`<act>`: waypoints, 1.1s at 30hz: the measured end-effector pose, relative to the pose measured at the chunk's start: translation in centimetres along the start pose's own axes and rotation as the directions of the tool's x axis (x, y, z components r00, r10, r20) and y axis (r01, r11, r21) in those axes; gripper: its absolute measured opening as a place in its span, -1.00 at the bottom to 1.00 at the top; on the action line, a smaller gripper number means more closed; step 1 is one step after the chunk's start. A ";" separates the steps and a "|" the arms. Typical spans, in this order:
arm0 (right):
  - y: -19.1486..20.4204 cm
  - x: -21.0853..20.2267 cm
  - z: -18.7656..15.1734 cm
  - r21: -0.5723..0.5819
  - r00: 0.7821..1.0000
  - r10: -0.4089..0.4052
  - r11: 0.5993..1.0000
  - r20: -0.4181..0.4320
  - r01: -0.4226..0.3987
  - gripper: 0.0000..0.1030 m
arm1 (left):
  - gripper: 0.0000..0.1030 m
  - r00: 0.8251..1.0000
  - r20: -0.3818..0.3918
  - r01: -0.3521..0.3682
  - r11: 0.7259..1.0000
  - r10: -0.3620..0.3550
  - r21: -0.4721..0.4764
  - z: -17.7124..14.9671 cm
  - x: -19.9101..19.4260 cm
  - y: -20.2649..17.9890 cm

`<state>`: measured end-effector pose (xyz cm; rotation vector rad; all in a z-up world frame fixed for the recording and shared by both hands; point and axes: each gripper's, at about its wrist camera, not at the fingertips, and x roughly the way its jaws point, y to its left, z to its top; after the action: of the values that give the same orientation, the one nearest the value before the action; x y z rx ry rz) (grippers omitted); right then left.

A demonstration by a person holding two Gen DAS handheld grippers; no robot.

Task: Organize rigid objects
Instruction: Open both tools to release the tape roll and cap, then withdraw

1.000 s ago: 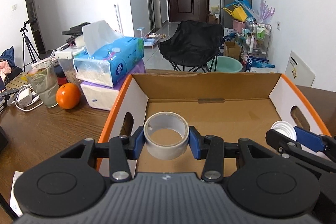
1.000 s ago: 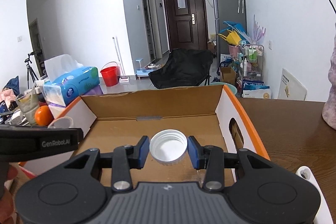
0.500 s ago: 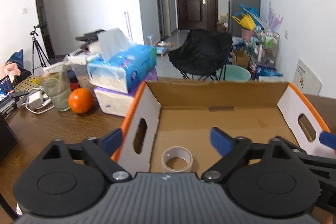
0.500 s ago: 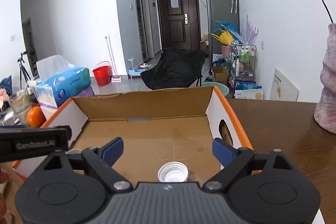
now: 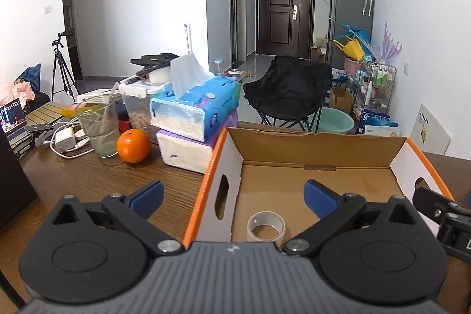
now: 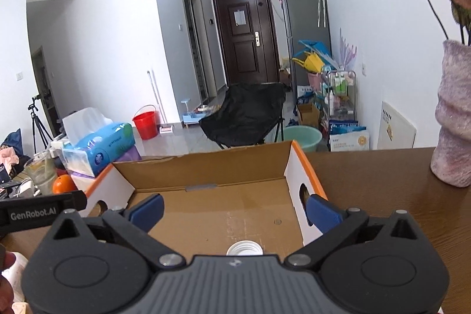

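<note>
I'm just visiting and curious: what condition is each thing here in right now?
Left hand-held gripper: open, holding nothing.
Right hand-held gripper: open, holding nothing.
Tape roll: lying flat on the box floor.
White cap: resting in the box, open side up.
Cardboard box: open-topped.
Drinking glass: upright.
Front door: closed.

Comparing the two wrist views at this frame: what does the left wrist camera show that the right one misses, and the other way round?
Only the left wrist view shows the tape roll lying on the box floor and the black storage container's lid area behind the tissues. Only the right wrist view shows the white bottle cap in the box, the red bucket and the vase of flowers. Both show the cardboard box, the tissue pack, the orange and open, empty jaws: left gripper, right gripper.
</note>
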<state>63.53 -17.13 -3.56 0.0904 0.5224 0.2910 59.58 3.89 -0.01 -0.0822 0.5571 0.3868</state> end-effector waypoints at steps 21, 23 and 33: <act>1.7 -9.8 -2.8 -0.039 0.998 -0.042 0.998 0.048 0.044 1.00 | 1.00 0.998 0.038 0.044 0.998 -0.042 -0.048 -1.7 -9.3 5.3; 2.1 -10.9 -3.3 -0.045 0.998 -0.039 0.998 0.047 0.041 1.00 | 1.00 0.998 0.040 0.046 0.997 -0.044 -0.054 -2.0 -10.3 5.9; 4.8 -16.7 -6.1 -0.088 0.995 -0.038 0.995 0.093 0.046 1.00 | 1.00 0.997 0.056 0.048 0.998 -0.046 -0.033 -4.9 -15.3 9.3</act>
<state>45.41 -17.43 -0.03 0.0054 0.4195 0.2674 41.71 6.45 4.25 -0.1174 0.4930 0.3524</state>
